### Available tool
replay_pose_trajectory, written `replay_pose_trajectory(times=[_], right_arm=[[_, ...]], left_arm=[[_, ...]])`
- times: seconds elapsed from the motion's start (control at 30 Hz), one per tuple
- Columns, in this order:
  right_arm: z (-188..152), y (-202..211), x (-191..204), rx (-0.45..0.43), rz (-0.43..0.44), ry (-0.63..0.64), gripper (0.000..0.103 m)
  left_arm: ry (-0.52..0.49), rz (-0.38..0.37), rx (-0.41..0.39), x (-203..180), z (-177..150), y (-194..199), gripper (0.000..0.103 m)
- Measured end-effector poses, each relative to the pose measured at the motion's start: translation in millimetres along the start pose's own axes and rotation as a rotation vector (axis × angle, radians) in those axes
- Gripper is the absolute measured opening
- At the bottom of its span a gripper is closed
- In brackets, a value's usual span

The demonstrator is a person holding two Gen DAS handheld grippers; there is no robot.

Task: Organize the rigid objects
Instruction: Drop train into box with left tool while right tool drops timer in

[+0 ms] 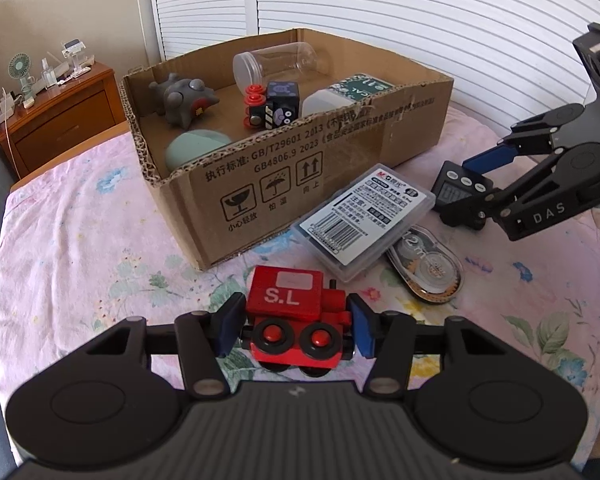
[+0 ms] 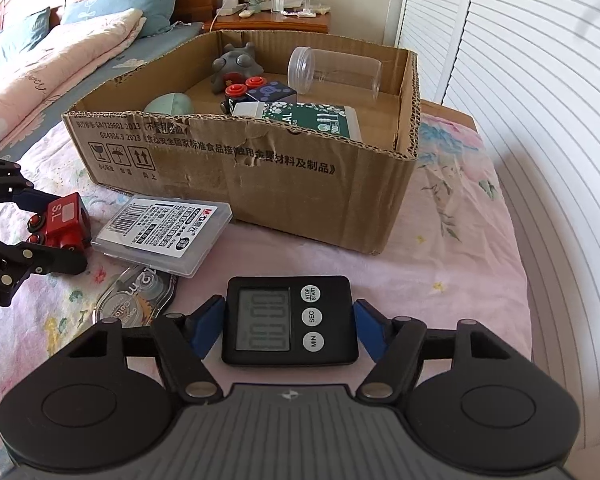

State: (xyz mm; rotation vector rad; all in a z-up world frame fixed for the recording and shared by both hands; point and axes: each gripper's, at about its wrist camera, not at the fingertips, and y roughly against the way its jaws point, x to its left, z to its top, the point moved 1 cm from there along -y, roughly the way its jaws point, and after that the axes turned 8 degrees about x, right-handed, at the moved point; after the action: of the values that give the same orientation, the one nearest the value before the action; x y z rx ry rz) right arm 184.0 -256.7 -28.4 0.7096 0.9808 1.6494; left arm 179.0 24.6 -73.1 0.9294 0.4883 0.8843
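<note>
- At the bottom centre of the left wrist view, the left gripper [image 1: 292,330] is clenched on a red toy train [image 1: 294,314]. Its blue pads press the train's 2 sides, and the train sits just above the sheet, so it looks ready to lift toward the box.
- At the bottom centre of the right wrist view, the right gripper [image 2: 290,326] straddles a black timer [image 2: 290,320] lying face up on the sheet. Its pads sit at the timer's 2 edges, but whether they press or just stand beside it I cannot tell.
- In the upper middle of both views stands an open cardboard box [image 1: 300,168], the likely home for loose items. It already holds a grey toy [image 1: 182,98], a clear jar [image 1: 278,64] on its side, a dark cube [image 1: 278,106], a green-labelled pack [image 2: 320,118] and a pale green oval [image 1: 196,146].
- Between the 2 grippers, near the box's front wall, a clear case [image 1: 366,220] rests partly on a tape dispenser [image 1: 428,266]. Both are still outside the box.
- Everything rests on a bed with a pink floral sheet [image 1: 68,248], soft and likely uneven.
- At the upper left of the left view is a wooden nightstand [image 1: 60,116] with a small fan [image 1: 20,70]. White louvred doors [image 1: 420,20] fill the top right.
</note>
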Motion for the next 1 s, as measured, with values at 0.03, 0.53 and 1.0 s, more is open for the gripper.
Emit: replay_pose_trajectory(times=[0.03,0.53,1.0], right_arm=[[-0.4,1.6,-0.2,0.0,0.002,0.004,0.074],[3.6,54.6,5.4,-0.052,0.0,0.105,0.074],[48.2,90.0,3.1,-0.168,-0.015,0.157,0.074]], left_arm=[[0.0,-0.001,-0.001,-0.2,0.4,2.2,0.054],[-0.04,0.011,-0.032,-9.2,10.5,47.9,0.053],[-0.096,0.071,-0.161,-8.7,77.4,77.5,0.053]])
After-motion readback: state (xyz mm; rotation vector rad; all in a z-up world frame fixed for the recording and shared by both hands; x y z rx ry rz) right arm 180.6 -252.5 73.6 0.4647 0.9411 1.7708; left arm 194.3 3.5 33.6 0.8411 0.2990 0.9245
